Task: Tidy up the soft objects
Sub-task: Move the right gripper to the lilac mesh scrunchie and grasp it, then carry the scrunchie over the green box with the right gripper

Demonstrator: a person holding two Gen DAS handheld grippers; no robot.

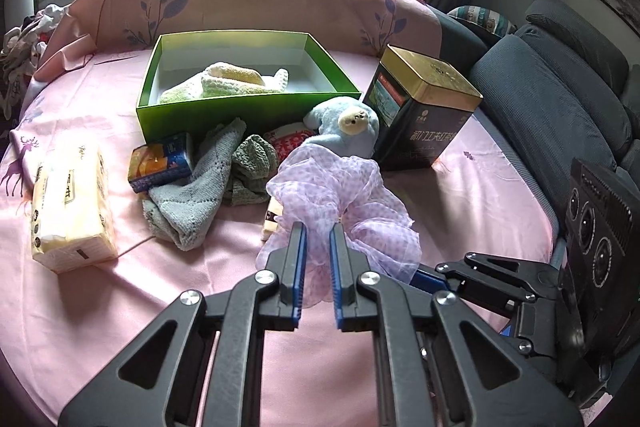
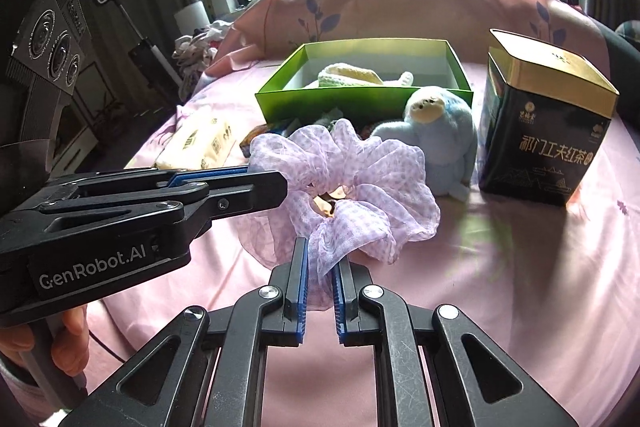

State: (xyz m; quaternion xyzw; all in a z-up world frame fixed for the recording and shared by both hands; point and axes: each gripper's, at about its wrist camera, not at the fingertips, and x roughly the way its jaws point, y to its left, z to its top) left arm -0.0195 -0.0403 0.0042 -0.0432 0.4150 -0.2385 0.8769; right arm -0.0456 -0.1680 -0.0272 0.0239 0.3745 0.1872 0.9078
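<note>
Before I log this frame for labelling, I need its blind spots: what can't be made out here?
- Red patterned item: left wrist view, mostly covered by the blue plush and the lilac scarf; identity unclear.
- Small object under the scarf: right wrist view, only a glimpse through the ring.
- Green box floor: near wall and knitted cloth hide it.
- Right tool: left wrist view, tips buried in scarf.

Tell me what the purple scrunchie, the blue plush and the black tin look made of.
Scrunchie: sheer, gauzy fabric, probably chiffon or organza; the pink sheet shows through its ruffles. Plush: fuzzy pile fabric, likely polyester fleece, matte and soft-edged. Tin: looks like printed metal, with a glossy black body and brushed gold lid catching highlights; coated card cannot be ruled out.
</note>
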